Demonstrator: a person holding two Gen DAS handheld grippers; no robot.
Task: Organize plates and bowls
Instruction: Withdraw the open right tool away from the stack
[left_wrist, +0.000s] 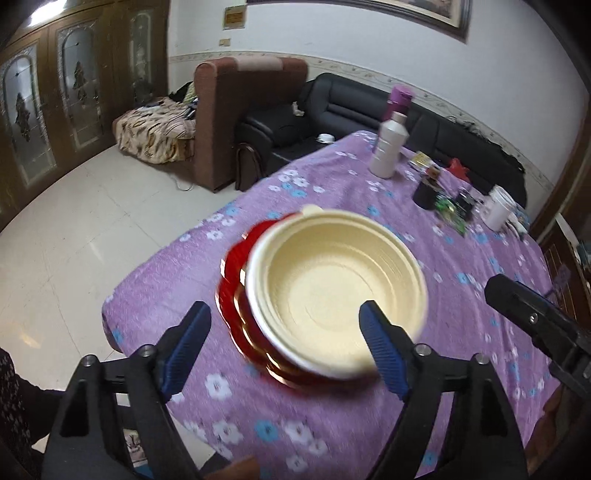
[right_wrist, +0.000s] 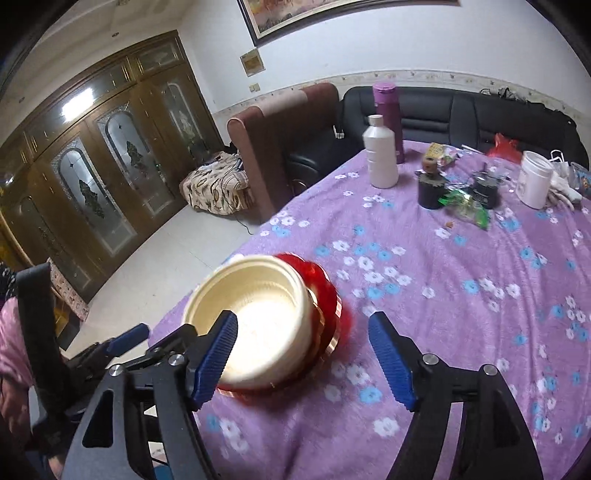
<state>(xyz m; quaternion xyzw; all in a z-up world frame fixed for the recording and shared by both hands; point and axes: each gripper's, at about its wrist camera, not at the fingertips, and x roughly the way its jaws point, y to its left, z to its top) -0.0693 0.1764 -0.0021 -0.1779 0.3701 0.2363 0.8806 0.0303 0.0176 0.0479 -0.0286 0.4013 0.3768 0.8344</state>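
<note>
The cream bowl (left_wrist: 334, 291) sits stacked on red plates (left_wrist: 236, 295) near the left front edge of the table's purple flowered cloth (left_wrist: 332, 424), with bare cloth around the stack. The left gripper (left_wrist: 284, 349) hangs over the stack with its jaws spread wide, holding nothing, its right pad in front of the bowl's rim. The right gripper (right_wrist: 303, 360), just right of the stack, is likewise spread and empty.
</note>
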